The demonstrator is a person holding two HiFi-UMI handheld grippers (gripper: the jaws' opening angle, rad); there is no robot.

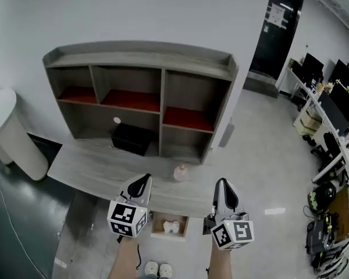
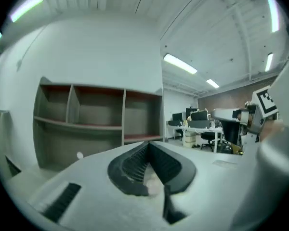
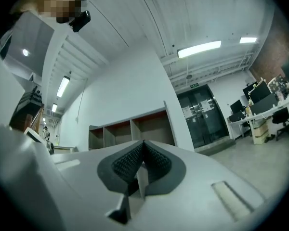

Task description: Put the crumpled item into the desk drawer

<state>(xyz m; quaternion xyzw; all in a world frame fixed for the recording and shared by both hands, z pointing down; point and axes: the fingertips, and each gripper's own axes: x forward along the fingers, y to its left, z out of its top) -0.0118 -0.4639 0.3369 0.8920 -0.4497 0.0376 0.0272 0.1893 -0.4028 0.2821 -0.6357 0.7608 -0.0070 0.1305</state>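
Note:
A small pinkish crumpled item (image 1: pixel 180 172) lies on the grey desk (image 1: pixel 93 164), near its front edge and below the shelf unit. Under the desk's front edge a wooden drawer (image 1: pixel 156 228) stands pulled open, with something white lying in it. My left gripper (image 1: pixel 144 179) is held above the desk edge just left of the crumpled item, jaws shut and holding nothing. My right gripper (image 1: pixel 222 184) is to the item's right, also shut and empty. In the left gripper view the left gripper (image 2: pixel 147 144) has its ribbed pads together; in the right gripper view so does the right gripper (image 3: pixel 143 142).
A grey shelf unit (image 1: pixel 163 92) with red-floored compartments stands on the desk; a black box (image 1: pixel 132 138) sits in front of it. A white cylinder (image 1: pixel 9 135) stands at the left. Office desks with monitors (image 1: pixel 331 115) line the right. The person's shoes (image 1: pixel 158 269) show below.

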